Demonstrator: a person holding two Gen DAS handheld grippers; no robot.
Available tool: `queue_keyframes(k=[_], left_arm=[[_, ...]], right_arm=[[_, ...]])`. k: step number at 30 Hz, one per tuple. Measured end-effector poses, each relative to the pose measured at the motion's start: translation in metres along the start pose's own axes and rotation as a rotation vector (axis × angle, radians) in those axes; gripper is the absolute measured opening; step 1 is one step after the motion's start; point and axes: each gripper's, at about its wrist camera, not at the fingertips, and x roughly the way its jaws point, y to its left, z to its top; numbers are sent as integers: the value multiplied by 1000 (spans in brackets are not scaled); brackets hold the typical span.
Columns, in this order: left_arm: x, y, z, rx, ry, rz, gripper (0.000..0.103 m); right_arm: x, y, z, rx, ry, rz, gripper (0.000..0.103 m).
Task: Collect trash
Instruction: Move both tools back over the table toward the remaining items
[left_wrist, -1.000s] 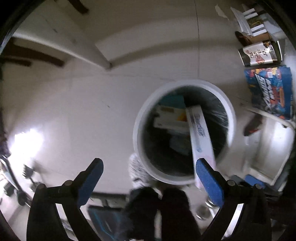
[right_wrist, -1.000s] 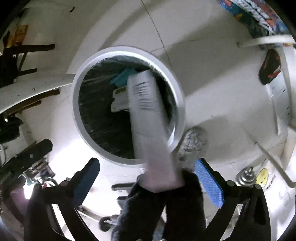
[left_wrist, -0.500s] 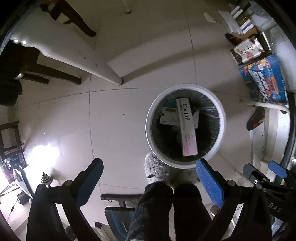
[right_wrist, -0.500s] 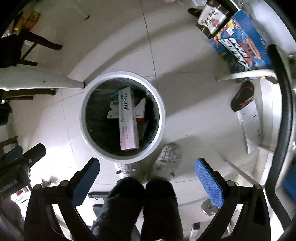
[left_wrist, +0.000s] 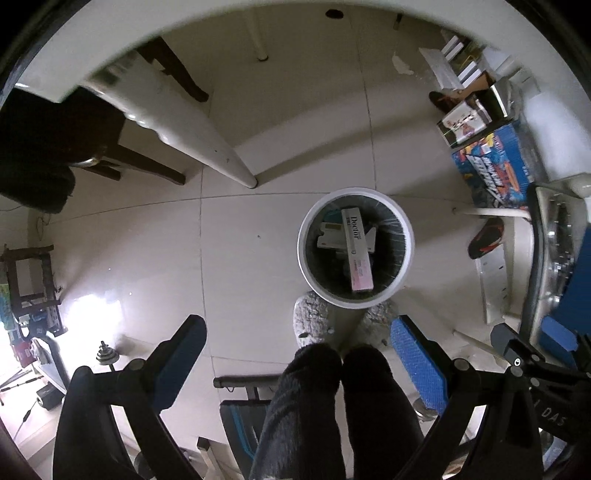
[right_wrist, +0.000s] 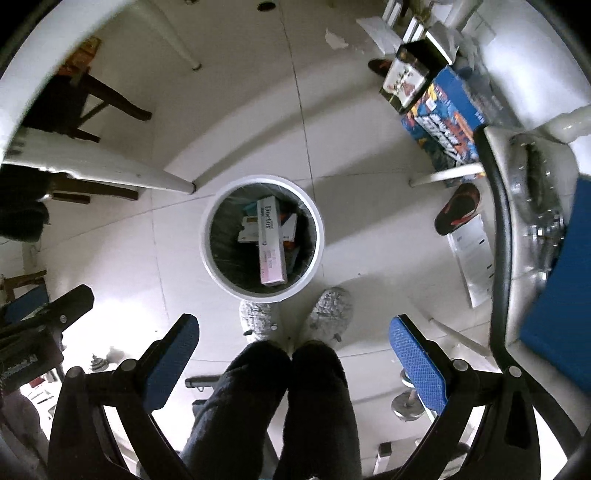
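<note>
Bin (left_wrist: 405, 236) contents in both views; dumbbell (right_wrist: 405, 405) right-wrist only.

Long box (right_wrist: 271, 245) lies inside white bin (right_wrist: 221, 277).

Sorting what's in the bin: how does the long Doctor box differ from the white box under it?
The Doctor box is long, narrow and pink at one end, lying on top. The white box is shorter and wider, lies crosswise and is partly covered. Both are cardboard cartons inside the white bin.
</note>
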Motion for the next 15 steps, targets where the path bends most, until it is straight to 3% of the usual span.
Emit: queue_keyframes(k=[6,15], left_arm=[[-62,7,-18,8,-19,-27,102],[-155,23,-25,35,-121,-33,102]], right_arm=[[-75,7,-17,9,-43,16,103],[-182,25,-45,54,-98,38,103]])
